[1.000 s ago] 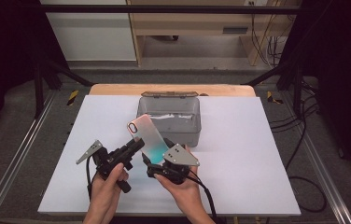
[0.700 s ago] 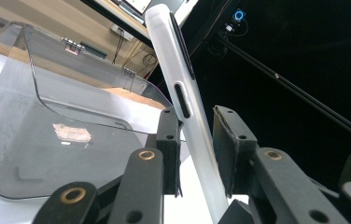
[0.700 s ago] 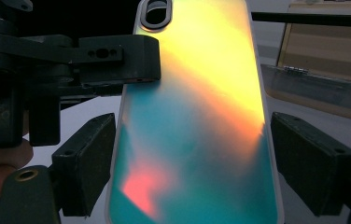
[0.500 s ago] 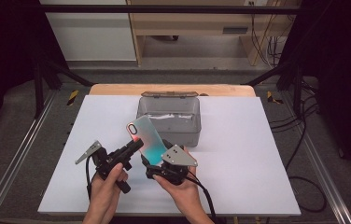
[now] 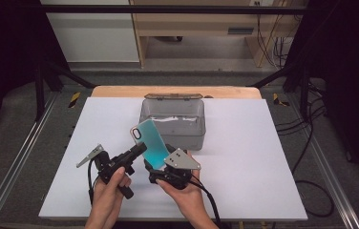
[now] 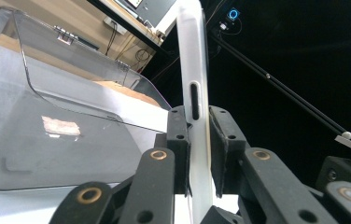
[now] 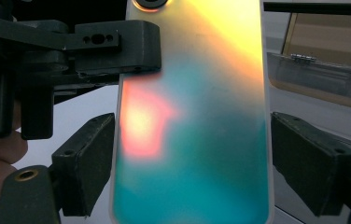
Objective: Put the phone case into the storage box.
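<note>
A white sheet covers most of the counter (image 5: 263, 157), leaving a strip of bare wood along its far edge. A clear grey plastic box (image 5: 173, 121) with its hinged lid laid open rests on the sheet near that far edge, about midway across.

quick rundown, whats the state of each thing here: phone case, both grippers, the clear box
phone case: off the table, tilted, held by both grippers
left gripper: jaws just closed, pinching the case's thin edge
right gripper: jaws spread wide across the case's width
clear box: on the table, lid open
</note>
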`<state>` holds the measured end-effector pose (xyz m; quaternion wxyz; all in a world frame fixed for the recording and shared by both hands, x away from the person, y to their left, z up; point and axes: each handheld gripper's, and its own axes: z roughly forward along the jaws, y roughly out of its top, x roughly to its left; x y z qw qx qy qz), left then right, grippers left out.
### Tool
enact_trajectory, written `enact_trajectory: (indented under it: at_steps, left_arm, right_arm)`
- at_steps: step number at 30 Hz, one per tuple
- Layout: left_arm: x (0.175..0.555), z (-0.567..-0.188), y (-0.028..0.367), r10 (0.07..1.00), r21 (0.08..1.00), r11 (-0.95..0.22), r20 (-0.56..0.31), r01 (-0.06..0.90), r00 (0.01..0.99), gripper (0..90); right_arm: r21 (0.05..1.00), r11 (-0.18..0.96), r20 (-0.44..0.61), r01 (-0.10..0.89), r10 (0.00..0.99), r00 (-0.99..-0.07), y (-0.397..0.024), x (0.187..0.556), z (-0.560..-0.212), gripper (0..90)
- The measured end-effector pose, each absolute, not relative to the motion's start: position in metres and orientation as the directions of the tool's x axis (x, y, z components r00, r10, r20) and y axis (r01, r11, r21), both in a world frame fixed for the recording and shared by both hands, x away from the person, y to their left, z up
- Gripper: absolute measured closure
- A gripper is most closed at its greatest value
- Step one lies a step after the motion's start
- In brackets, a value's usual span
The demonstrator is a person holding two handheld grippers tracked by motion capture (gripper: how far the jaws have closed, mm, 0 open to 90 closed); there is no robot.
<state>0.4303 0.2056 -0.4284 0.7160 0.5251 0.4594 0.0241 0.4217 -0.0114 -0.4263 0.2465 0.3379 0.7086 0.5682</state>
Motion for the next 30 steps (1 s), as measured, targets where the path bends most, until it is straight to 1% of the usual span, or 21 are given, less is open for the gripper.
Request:
enact_trajectory:
  at_steps: [10, 13, 21, 22, 24, 25, 30]
  left_arm:
    - [0.4291, -0.4278, 0.2061, 0.509, 0.776, 0.446, -0.63, 0.447, 0.586, 80.8]
    - [0.4292, -0.4276, 0.2063, 0.508, 0.779, 0.443, -0.626, 0.444, 0.591, 80.9]
    - [0.4293, -0.4277, 0.2084, 0.516, 0.785, 0.436, -0.618, 0.44, 0.593, 81.1]
    - [0.4295, -0.4276, 0.2092, 0.515, 0.784, 0.439, -0.62, 0.439, 0.592, 81.1]
    - [0.4297, -0.4275, 0.2099, 0.516, 0.784, 0.441, -0.62, 0.437, 0.591, 81.1]
    - [0.4298, -0.4271, 0.211, 0.516, 0.782, 0.446, -0.622, 0.435, 0.589, 81.1]
    - [0.4301, -0.4266, 0.2143, 0.529, 0.789, 0.441, -0.613, 0.427, 0.587, 81.1]
  right_arm:
    - [0.971, 0.131, 0.032, 0.199, 0.755, -0.655, -0.0101, 0.4222, -0.4271, 17.2]
    - [0.972, 0.14, 0.017, 0.187, 0.756, -0.654, -0.0101, 0.4217, -0.4269, 17.0]
    - [0.97, 0.138, 0.032, 0.2, 0.743, -0.669, -0.0088, 0.4231, -0.4289, 16.2]
    - [0.969, 0.153, 0.02, 0.195, 0.738, -0.675, -0.0078, 0.4227, -0.4293, 14.0]
    - [0.967, 0.164, 0.01, 0.193, 0.737, -0.676, -0.0074, 0.4225, -0.4297, 13.2]
    - [0.964, 0.175, 0.008, 0.199, 0.732, -0.681, -0.0057, 0.4224, -0.4309, 10.3]
    - [0.962, 0.175, 0.014, 0.208, 0.732, -0.681, -0.0054, 0.423, -0.4316, 8.9]
